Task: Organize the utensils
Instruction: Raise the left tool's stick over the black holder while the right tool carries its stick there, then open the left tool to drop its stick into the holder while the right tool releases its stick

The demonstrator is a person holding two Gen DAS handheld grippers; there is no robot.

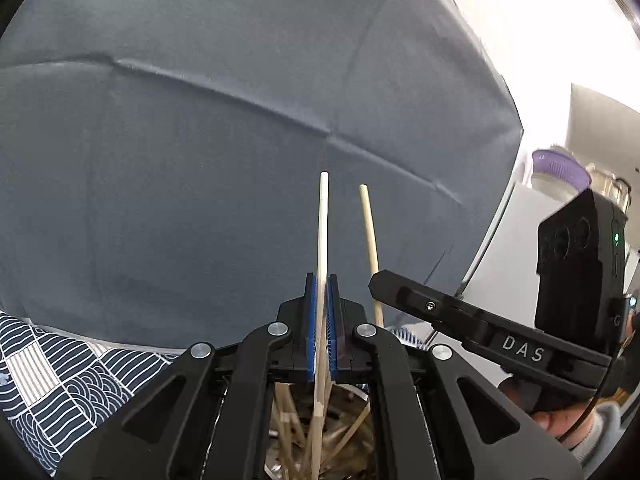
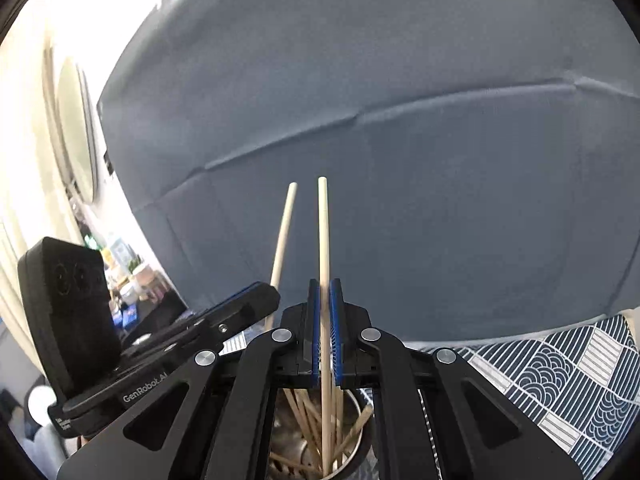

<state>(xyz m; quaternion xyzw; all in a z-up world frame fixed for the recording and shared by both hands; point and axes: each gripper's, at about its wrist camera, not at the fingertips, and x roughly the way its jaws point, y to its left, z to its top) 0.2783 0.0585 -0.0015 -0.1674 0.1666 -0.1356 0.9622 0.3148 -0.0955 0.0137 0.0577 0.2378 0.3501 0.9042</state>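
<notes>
My left gripper is shut on a pale wooden chopstick that stands nearly upright between its blue pads. My right gripper is shut on another chopstick, also upright. The two grippers are side by side: the right gripper with its chopstick shows in the left wrist view, and the left gripper with its chopstick in the right wrist view. Below both sits a metal cup with several chopsticks in it. The held sticks' lower ends reach down into the cup's mouth.
A grey cloth backdrop fills the space ahead. The cup stands on a navy-and-white patterned tablecloth. A purple-lidded container stands off to the right, and a person's hand holds the right gripper.
</notes>
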